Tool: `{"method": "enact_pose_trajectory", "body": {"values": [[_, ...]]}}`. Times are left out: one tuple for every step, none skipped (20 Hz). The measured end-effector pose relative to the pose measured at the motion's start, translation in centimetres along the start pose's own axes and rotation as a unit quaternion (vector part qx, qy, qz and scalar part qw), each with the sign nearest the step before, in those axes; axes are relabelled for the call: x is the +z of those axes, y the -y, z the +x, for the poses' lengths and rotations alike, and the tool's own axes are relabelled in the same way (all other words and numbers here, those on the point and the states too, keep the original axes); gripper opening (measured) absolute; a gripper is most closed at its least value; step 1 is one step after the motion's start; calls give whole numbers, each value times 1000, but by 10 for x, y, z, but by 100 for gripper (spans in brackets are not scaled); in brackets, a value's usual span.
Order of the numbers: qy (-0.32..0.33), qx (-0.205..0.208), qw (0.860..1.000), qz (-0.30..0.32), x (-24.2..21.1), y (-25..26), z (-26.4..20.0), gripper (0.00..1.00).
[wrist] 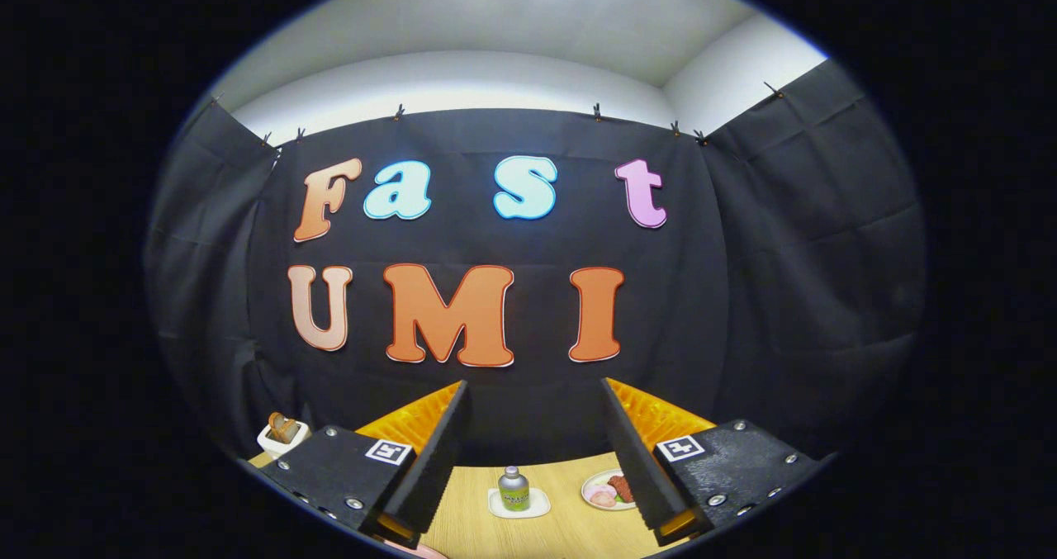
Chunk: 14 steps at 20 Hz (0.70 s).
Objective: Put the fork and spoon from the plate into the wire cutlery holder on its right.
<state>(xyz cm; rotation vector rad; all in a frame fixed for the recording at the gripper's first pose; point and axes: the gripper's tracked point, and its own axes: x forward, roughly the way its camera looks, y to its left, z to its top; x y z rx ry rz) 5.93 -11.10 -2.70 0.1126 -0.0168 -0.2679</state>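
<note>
Gripper view: claw (533, 452) held high and level, looking mostly at the booth wall; fingers spread wide, nothing between them.

Desk (561, 530): pale wood, a strip of it visible low between and beneath the fingers.
- Small metal bottle (513, 488) upright on a white coaster (519, 505), in the gap between the fingers, toward the far edge of the desk.
- Small round dish (601, 491) with food on it, just right of the bottle, partly covered by the right finger.
- White holder with a brown item in it (282, 432), off toward the far left corner, beyond the left finger.

Task items: no fork, spoon or wire cutlery holder can be made out from this angle. Whether the small dish is the task's plate I cannot tell; no cutlery is discernible on it, though part of it is hidden.

Progress, as a judgement: nothing gripped and the claw is well above the desk, so no transfer is under way. I cannot tell whether either utensil has been placed. Read as an idle or start pose; both utensils should be counted as still to do until the plate and holder come into sight, which needs the claw tilted down.
</note>
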Motion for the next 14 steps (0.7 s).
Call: {"method": "enact_pose_trajectory", "body": {"values": [[1,1,1000,2,-1,-1,0,92],[0,3,1000,4,0,-1,0,92],[4,2,1000,3,2,0,-1,93],[5,2,1000,0,2,0,1,93],[5,4,1000,-2,0,-4,1,93],[3,7,1000,-2,-2,-7,-1,93],[1,12,1000,-2,-3,-9,-4,93],[-1,14,1000,-4,-5,-12,-5,93],[-4,14,1000,-7,-8,-12,-6,93],[-5,15,1000,-10,-8,-13,-6,93],[-7,14,1000,-12,-9,-13,-7,93],[-8,14,1000,-13,-8,-14,-7,93],[-10,13,1000,-15,-8,-15,-8,93],[-11,11,1000,-16,-11,-16,-8,93]]}}
